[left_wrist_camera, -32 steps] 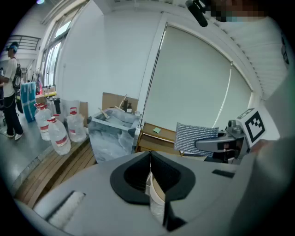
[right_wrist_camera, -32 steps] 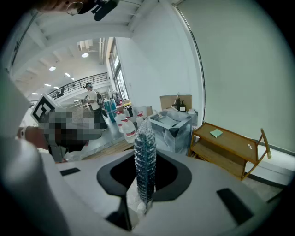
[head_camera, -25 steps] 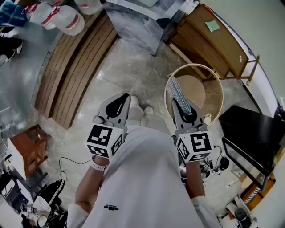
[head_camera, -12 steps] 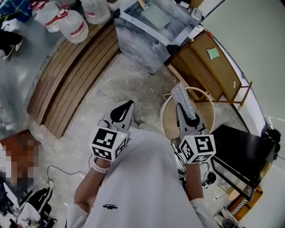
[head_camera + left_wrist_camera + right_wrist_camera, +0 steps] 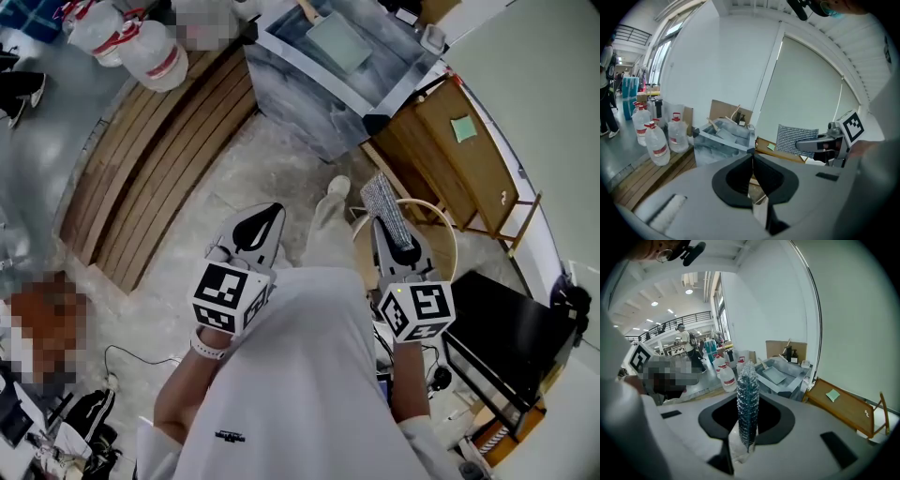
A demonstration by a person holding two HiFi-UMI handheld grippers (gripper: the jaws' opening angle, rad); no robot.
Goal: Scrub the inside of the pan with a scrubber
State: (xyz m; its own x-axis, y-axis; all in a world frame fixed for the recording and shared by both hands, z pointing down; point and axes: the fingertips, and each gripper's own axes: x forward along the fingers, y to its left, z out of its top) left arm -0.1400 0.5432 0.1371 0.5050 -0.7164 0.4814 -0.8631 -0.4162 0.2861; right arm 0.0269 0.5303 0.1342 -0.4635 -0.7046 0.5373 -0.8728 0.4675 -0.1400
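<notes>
The grey rectangular tub (image 5: pixel 291 98) draws nearer at upper centre (an approach). The right gripper (image 5: pixel 394 236) pinches the silvery mesh scrubber (image 5: pixel 382 202); the left gripper (image 5: pixel 265 217) is pressed together, empty. Scrubbing hasn't begun.

Two hand-held grippers (image 5: pixel 274 210) (image 5: pixel 398 240), one scrubber (image 5: pixel 382 199), one grey sink (image 5: pixel 302 92).

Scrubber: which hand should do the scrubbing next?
Right. The right gripper is shut on the scrubber, aimed toward the pan ahead in the sink. The left gripper is shut with nothing between its jaws, so it could probably only steady the pan.
</notes>
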